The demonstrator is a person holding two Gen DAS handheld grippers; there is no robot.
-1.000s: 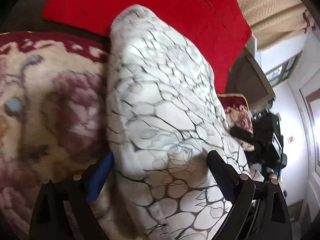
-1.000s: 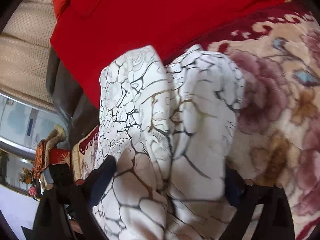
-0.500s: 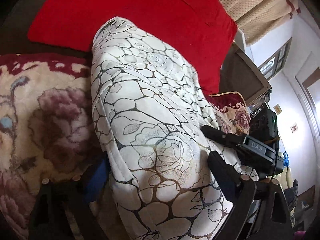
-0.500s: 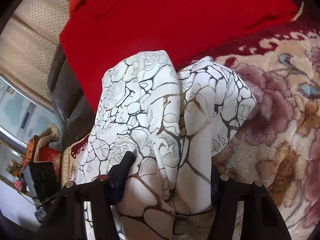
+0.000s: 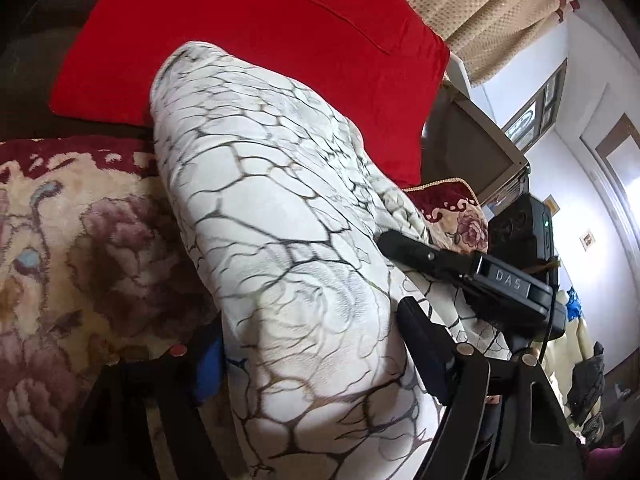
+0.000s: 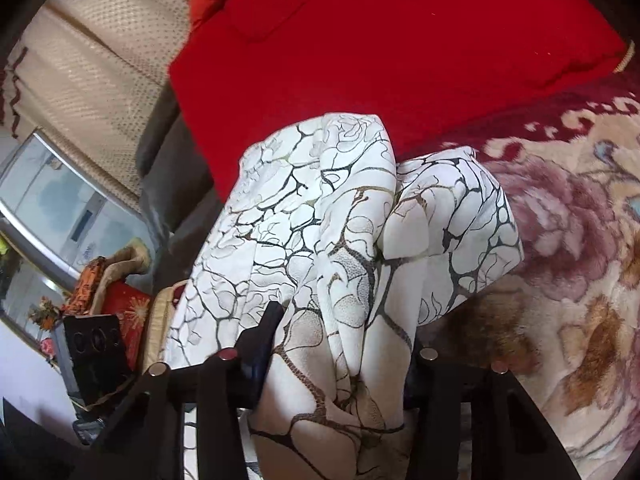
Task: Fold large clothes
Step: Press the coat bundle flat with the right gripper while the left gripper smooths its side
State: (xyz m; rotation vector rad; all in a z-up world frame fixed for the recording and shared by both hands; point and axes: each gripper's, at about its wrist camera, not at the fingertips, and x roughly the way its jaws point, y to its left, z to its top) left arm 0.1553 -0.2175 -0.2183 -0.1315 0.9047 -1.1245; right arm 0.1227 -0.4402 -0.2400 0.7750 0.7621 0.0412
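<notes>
A white garment printed with dark crackle lines and rose outlines (image 5: 280, 240) lies bunched on a plush floral blanket in cream, mauve and maroon (image 5: 80, 248), in front of a red cushion (image 5: 248, 40). The left gripper (image 5: 316, 360) has its jaws closing around a thick fold of it. The right gripper (image 6: 340, 364) has its jaws closing too, pinching a gathered bunch of the same cloth (image 6: 352, 240).

place: home living room | signs: red cushion (image 5: 260, 40), floral blanket (image 5: 80, 240), curtain (image 5: 492, 4)

White black-veined garment (image 5: 280, 240), red cushion (image 5: 280, 40)
</notes>
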